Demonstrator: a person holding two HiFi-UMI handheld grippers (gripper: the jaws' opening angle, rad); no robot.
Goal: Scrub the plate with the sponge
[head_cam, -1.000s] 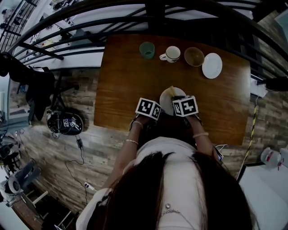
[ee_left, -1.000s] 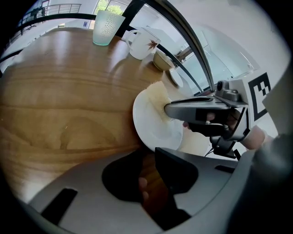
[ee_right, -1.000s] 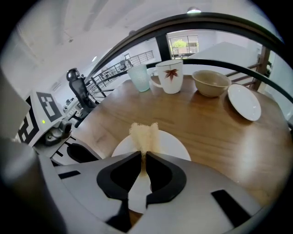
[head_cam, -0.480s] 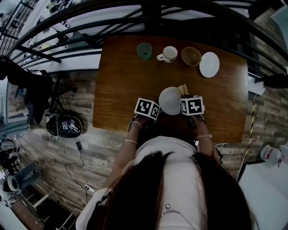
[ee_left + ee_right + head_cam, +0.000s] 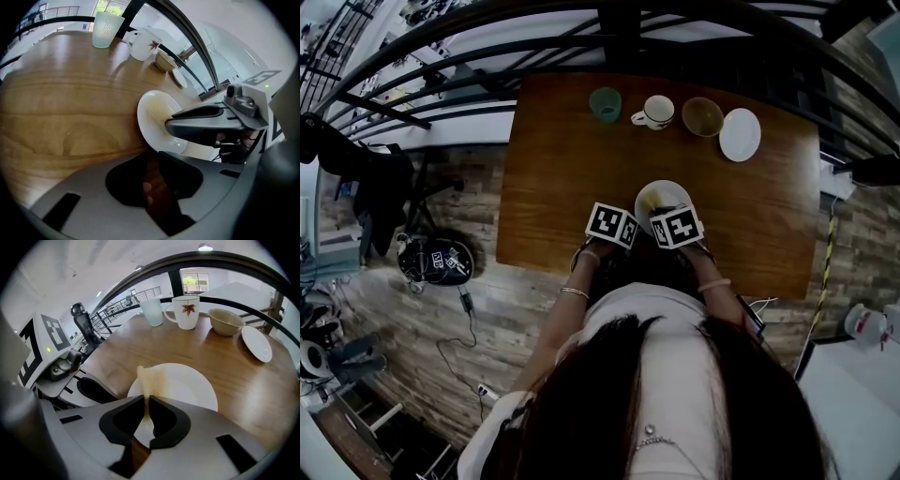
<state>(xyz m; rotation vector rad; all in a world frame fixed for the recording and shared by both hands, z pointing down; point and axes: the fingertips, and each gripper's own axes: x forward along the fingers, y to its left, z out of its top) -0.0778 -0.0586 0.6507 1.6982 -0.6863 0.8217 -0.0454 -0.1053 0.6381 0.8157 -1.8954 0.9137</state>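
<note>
1. Tan sponge (image 5: 147, 377), thin and floppy, is pinched between the almost closed jaws of the right gripper (image 5: 146, 401); it stands up from the jaw tips over the near left part of the white plate (image 5: 180, 387)
2. The plate sits on the wooden table (image 5: 553, 159) near its front edge, directly before the person; the left gripper (image 5: 151, 157) has its jaws drawn narrow at the plate's rim and appears to pinch it, though the contact itself is hard to make out
3. Risk: the sponge is gripped only by a thin edge, so a hard press could fold it over or drag it out of the jaws, leaving the hard jaw tips to scrape the glaze
4. Risk: the plate lies close to the table edge; a strong sideways scrub could twist it out of the left grip and slide it toward the person
5. Risk: both grippers crowd the same near side of the plate, so a wide stroke could knock one against the other
6. A pale green tumbler (image 5: 152, 311), white mug (image 5: 186, 310), tan bowl (image 5: 226, 320) and white saucer (image 5: 257, 344) stand along the far edge, well apart from the work
7. Writing: none can be read and no brand shows; the mug bears a red-brown leaf motif, and the marker cubes (image 5: 611, 225) carry black-and-white square patterns without letters
</note>
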